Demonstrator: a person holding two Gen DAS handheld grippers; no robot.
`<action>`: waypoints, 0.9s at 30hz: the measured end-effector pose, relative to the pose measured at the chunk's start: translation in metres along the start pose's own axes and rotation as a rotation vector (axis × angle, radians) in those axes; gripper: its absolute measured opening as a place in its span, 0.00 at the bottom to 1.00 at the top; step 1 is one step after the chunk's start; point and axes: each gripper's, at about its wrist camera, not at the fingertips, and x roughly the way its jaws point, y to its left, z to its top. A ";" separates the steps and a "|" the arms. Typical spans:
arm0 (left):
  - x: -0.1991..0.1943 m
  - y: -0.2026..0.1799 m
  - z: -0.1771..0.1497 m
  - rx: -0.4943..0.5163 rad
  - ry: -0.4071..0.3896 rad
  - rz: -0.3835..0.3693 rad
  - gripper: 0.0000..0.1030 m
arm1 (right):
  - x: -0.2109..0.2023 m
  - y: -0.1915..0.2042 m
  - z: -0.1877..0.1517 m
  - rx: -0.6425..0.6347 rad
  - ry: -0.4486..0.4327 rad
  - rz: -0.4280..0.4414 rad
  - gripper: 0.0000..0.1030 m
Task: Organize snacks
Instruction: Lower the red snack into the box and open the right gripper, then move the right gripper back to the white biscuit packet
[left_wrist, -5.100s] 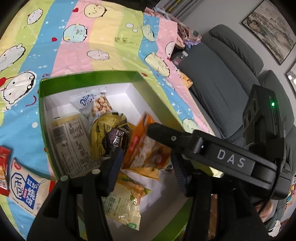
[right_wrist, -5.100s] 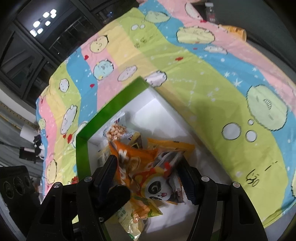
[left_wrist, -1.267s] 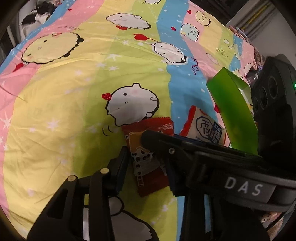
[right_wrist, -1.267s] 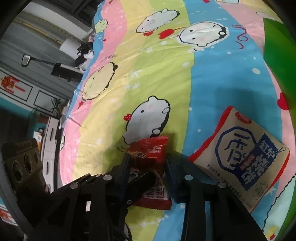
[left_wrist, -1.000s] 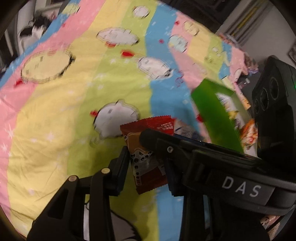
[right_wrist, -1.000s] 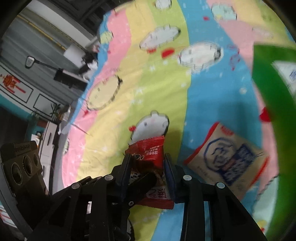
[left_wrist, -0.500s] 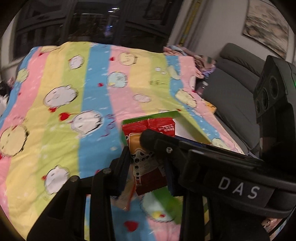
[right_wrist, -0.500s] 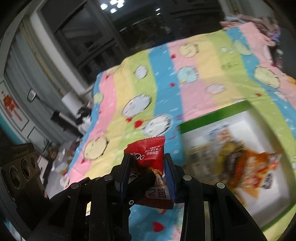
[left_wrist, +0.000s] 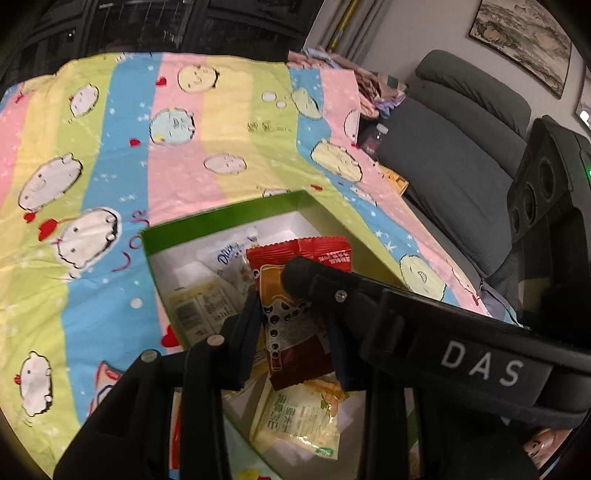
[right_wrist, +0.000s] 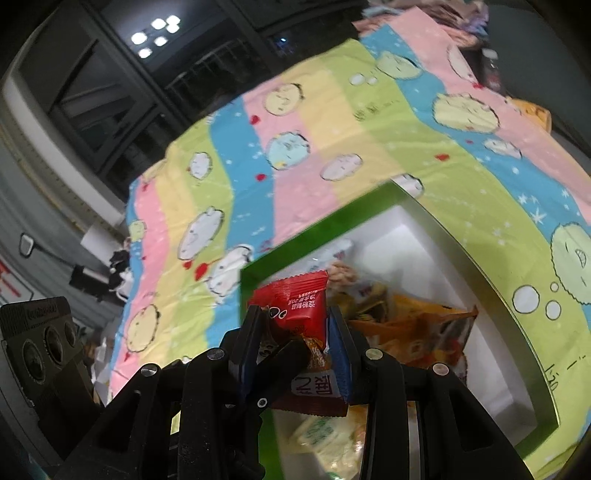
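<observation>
A: Striped cartoon sheet (left_wrist: 177, 173) covers the surface; green box (left_wrist: 221, 218) sits toward its near right corner, already holding several packets.

B: Grippers?

A: Left gripper (left_wrist: 291, 314) and right gripper (right_wrist: 295, 332) are both clamped on the same red snack packet (left_wrist: 295, 295), which hangs in the air above the box's near-left part.

B: Risks?

A: If the two releases aren't together, the packet could swing from one gripper and land on the box wall or out on the sheet. It could also end up perched on the pile inside.

B: Readable text?

A: "DAS" on the other gripper's body in the left view. "Dlis"-like script on the white bag (left_wrist: 229, 258), uncertain. Chinese print on the packet, too small to read.
</observation>
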 end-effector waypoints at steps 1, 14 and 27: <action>0.005 0.001 0.000 -0.005 0.009 0.001 0.32 | 0.003 -0.003 0.001 0.008 0.007 -0.001 0.37; 0.031 0.008 -0.004 -0.064 0.095 -0.028 0.29 | 0.023 -0.020 -0.001 0.042 0.065 -0.093 0.36; 0.004 0.011 -0.004 -0.054 0.056 -0.028 0.36 | 0.013 -0.009 -0.001 -0.003 0.029 -0.135 0.36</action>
